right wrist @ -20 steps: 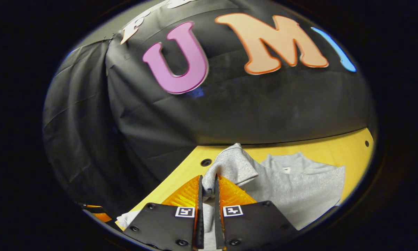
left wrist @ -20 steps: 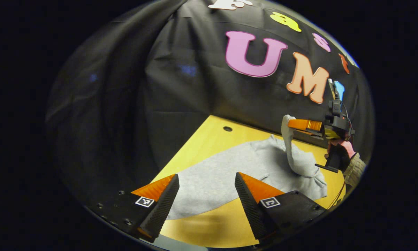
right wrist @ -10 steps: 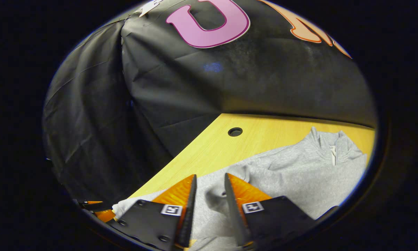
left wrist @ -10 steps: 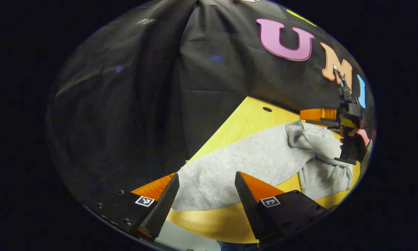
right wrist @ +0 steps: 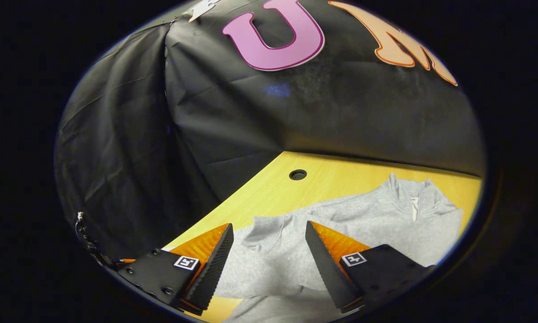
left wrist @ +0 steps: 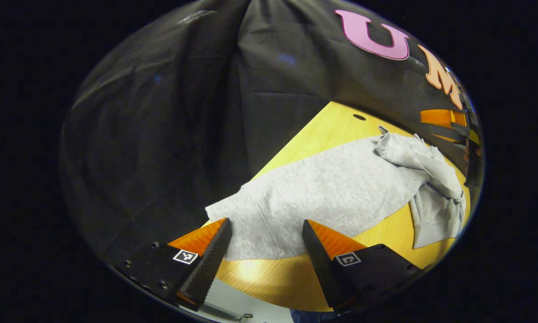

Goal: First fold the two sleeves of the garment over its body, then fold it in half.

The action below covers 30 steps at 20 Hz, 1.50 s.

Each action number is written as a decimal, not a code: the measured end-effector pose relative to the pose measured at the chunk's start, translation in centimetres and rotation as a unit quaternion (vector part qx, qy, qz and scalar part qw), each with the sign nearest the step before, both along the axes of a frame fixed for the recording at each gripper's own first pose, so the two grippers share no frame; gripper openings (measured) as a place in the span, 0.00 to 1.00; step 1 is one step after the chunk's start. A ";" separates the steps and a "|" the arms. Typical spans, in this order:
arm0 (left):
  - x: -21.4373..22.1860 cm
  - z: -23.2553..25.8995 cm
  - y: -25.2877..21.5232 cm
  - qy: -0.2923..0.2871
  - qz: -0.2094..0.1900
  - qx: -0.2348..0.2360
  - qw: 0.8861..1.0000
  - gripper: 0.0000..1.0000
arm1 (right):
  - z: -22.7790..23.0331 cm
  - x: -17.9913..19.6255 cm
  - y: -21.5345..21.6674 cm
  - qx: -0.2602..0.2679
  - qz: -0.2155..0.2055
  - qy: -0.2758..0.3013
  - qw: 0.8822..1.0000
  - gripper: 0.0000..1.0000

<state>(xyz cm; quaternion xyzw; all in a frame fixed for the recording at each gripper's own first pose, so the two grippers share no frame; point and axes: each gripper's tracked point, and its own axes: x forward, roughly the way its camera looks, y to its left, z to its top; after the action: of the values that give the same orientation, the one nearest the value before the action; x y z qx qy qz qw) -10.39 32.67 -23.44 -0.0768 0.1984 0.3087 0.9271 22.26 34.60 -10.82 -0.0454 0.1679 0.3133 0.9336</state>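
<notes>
in the left gripper view we hold our left gripper (left wrist: 265, 242) low at six o'clock, fingers spread wide and empty, over the near edge of the grey garment (left wrist: 331, 188) lying flat on the yellow table (left wrist: 269, 282). one sleeve (left wrist: 419, 157) lies bunched across the body toward two o'clock, probably so the fold stays put. the right gripper (left wrist: 446, 121) sits at three o'clock near the rim; there we cannot tell its opening.

in the right gripper view our right gripper (right wrist: 269, 251) hovers just above the folded sleeve cuff (right wrist: 269, 233), fingers wide apart, gripping nothing. the collar (right wrist: 412, 193) lies at four o'clock. we judge the other sleeve comes next.
</notes>
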 end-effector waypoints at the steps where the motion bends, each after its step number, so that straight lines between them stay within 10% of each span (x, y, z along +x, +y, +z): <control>1: 0.0 -0.3 0.0 0.003 0.000 0.005 1.000 0.95 | 0.7 -0.2 -0.9 -0.007 -0.001 -0.012 1.000 0.96; 9: -0.5 0.3 0.1 -0.006 -0.005 0.010 1.000 0.80 | 4.8 -3.7 -9.4 -0.041 -0.031 -0.055 0.997 0.99; 14: 2.3 0.3 -0.6 -0.002 -0.009 0.013 1.000 0.19 | 6.3 -5.9 -15.9 -0.047 -0.076 -0.048 0.995 0.99; 16: 2.2 0.3 -0.7 0.010 -0.007 0.020 1.000 0.09 | 7.0 -6.4 -18.1 -0.049 -0.095 -0.053 0.993 0.99; 23: 4.5 3.6 -2.2 -0.034 -0.023 -0.039 0.998 0.00 | 8.7 -7.5 -25.2 -0.032 -0.166 -0.056 0.984 0.99; 30: 12.2 13.5 -11.3 -0.097 -0.161 -0.008 0.982 0.00 | 9.6 -8.9 -31.2 -0.025 -0.208 -0.052 0.976 0.99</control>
<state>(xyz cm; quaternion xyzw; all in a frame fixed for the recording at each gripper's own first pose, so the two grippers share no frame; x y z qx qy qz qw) 1.82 21.37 -9.90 -0.0813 0.1195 0.1444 0.9789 13.39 3.41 -1.18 -0.0493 0.1328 0.1048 0.9843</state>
